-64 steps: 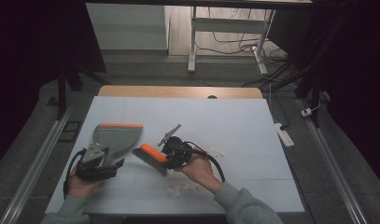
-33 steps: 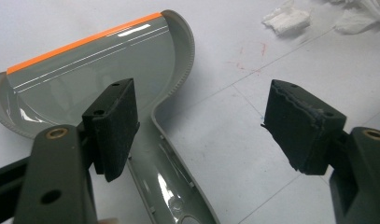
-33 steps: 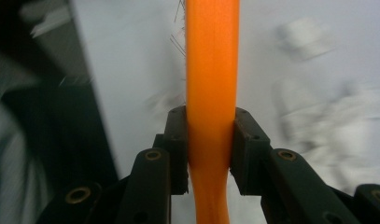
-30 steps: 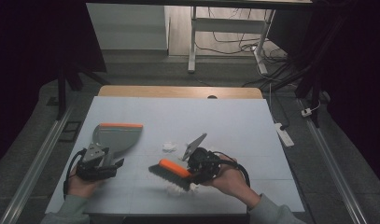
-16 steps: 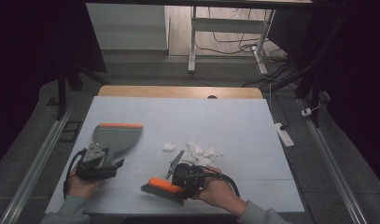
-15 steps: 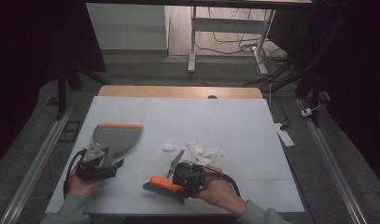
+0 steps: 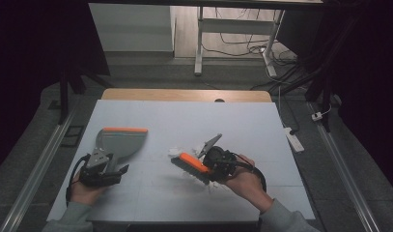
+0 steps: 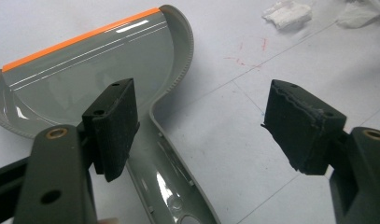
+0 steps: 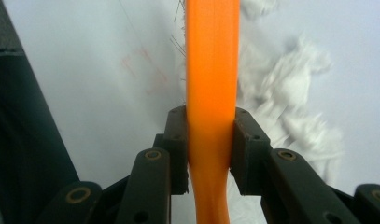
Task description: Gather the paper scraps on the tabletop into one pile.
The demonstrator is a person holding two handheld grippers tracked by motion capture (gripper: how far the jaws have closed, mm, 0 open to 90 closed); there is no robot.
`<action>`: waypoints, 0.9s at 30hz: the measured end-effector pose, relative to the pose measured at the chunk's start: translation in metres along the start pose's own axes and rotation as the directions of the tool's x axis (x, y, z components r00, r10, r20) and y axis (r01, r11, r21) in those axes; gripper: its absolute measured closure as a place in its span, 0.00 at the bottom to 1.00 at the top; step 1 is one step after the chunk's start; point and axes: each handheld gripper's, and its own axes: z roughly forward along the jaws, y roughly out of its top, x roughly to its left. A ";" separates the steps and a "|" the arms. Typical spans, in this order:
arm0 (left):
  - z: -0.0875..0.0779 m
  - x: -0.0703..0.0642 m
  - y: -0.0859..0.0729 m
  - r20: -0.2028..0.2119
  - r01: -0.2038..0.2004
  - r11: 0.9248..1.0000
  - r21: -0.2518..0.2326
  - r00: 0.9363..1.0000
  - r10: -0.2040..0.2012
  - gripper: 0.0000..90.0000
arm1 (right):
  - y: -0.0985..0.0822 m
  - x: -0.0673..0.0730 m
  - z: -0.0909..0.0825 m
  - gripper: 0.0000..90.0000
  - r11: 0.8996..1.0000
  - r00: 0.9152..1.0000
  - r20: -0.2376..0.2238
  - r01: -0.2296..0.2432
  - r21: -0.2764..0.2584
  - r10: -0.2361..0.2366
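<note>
- Brush (image 7: 193,164) sat on the table (image 7: 184,116), clamped by its orange handle in the right gripper (image 9: 211,140), bristles among white paper scraps (image 7: 176,152).
- Left gripper (image 8: 197,126) stood open, the grey dustpan (image 8: 94,74) handle between its jaws, unpressed.

Dustpan (image 7: 118,142) left of brush (image 7: 194,165), scraps (image 7: 175,152) between
</note>
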 end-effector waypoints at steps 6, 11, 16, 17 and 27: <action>-0.001 0.000 0.000 -0.002 0.000 1.000 -0.003 1.000 0.000 0.30 | 0.013 -0.005 -0.019 0.78 0.998 0.999 0.034 -0.004 -0.055 0.006; 0.000 0.000 0.000 -0.003 -0.001 1.000 0.000 1.000 0.001 0.30 | 0.023 -0.019 -0.012 0.78 0.991 0.997 0.018 -0.068 -0.111 0.071; 0.000 0.000 0.000 -0.006 -0.001 1.000 0.000 1.000 0.001 0.30 | 0.054 -0.031 0.016 0.78 0.978 0.991 -0.030 -0.132 -0.163 0.129; 0.000 0.001 0.000 -0.004 0.001 1.000 -0.002 1.000 -0.001 0.30 | 0.062 -0.034 0.024 0.78 0.975 0.991 -0.029 -0.137 -0.174 0.134; 0.000 0.003 -0.002 -0.003 0.002 1.000 0.001 1.000 -0.002 0.30 | 0.112 -0.065 0.098 0.78 0.922 0.935 -0.203 -0.330 -0.204 0.290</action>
